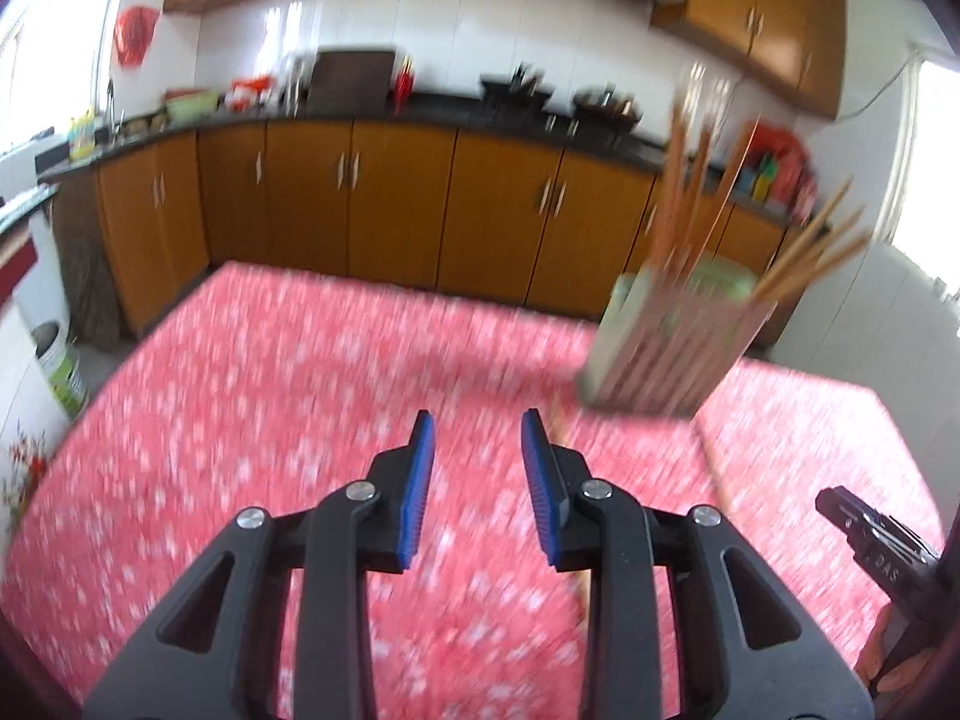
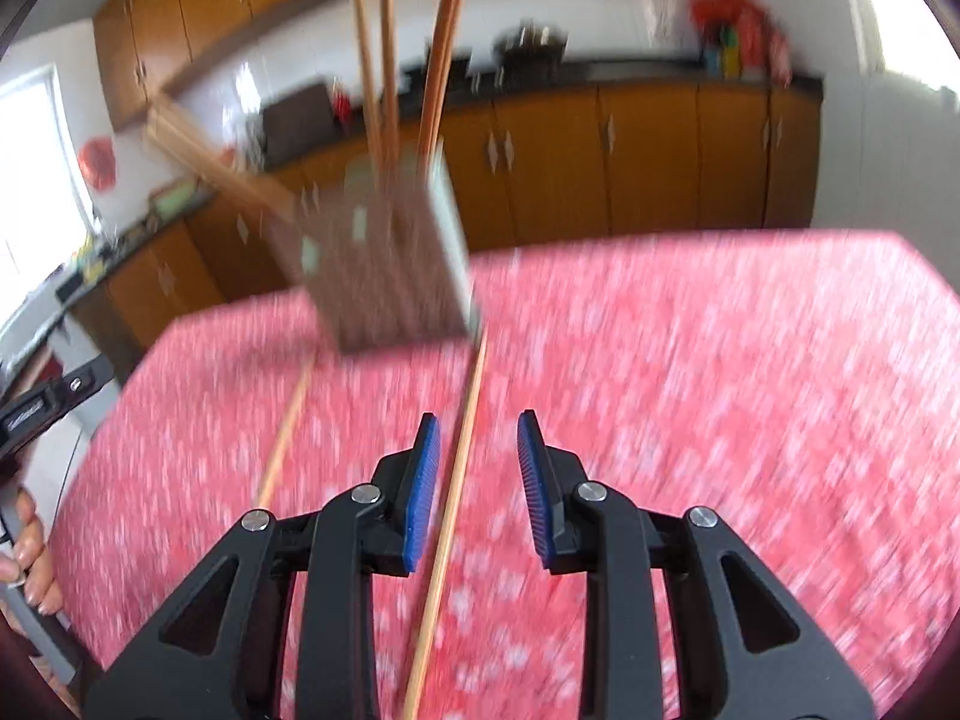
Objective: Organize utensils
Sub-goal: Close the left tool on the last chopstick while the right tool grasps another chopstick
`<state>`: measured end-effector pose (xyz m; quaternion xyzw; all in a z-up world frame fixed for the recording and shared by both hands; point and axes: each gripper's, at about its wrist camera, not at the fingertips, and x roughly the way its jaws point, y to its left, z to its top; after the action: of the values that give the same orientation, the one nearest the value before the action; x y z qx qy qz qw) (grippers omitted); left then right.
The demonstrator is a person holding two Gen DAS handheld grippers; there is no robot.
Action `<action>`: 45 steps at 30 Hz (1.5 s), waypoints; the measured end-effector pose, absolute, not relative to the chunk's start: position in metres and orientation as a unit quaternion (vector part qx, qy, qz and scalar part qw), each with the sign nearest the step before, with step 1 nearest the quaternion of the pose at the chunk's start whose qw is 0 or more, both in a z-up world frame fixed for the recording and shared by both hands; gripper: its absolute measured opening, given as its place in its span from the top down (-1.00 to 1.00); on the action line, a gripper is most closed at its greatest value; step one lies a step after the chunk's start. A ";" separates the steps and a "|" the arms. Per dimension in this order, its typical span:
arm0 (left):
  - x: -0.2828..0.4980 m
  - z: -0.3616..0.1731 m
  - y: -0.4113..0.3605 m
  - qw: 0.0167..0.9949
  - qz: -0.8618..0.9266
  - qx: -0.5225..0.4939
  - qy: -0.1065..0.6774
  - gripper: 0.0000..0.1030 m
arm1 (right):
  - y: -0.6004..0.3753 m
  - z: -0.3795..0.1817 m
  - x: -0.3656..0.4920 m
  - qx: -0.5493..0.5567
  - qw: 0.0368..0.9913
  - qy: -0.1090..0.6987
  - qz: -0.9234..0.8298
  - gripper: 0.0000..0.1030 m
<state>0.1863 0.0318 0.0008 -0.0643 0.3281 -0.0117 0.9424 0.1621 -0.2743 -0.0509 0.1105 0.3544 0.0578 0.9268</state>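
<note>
Both views are smeared by blur. The pale green slotted chopstick holder, bristling with wooden chopsticks, stands on the red flowered tablecloth. Out from its base lie two loose wooden chopsticks: one runs between the spread blue pads of the right gripper, untouched; the other lies left of it. The left gripper, also spread, holds nothing, left of the holder.

Surface under both claws is red with white speckles. Right claw is black with blue pads; the chopstick between them is tan, and the holder ahead is brownish with pale green edges.
</note>
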 end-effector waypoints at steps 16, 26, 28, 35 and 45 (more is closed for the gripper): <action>0.174 -0.047 0.001 0.916 -0.074 -0.052 0.391 0.40 | -0.258 -0.101 0.160 0.108 0.897 0.426 0.046 0.85; 0.174 -0.070 -0.036 0.901 -0.111 -0.029 0.419 0.47 | -0.300 -0.104 0.167 0.137 0.895 0.424 -0.028 0.86; 0.175 -0.076 -0.041 0.897 -0.107 -0.021 0.429 0.52 | -0.300 -0.104 0.167 0.136 0.895 0.424 -0.025 0.86; 0.178 -0.089 -0.041 0.893 -0.077 0.005 0.443 0.83 | -0.292 -0.106 0.169 0.130 0.896 0.425 -0.010 0.86; 0.219 -0.084 0.010 0.897 -0.027 -0.009 0.441 0.85 | -0.278 -0.107 0.183 0.091 0.902 0.422 -0.004 0.86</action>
<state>0.2187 0.0100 -0.0837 -0.0088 0.4412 -0.0265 0.8970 0.1833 -0.2784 -0.1067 0.0911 0.4223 -0.0041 0.9018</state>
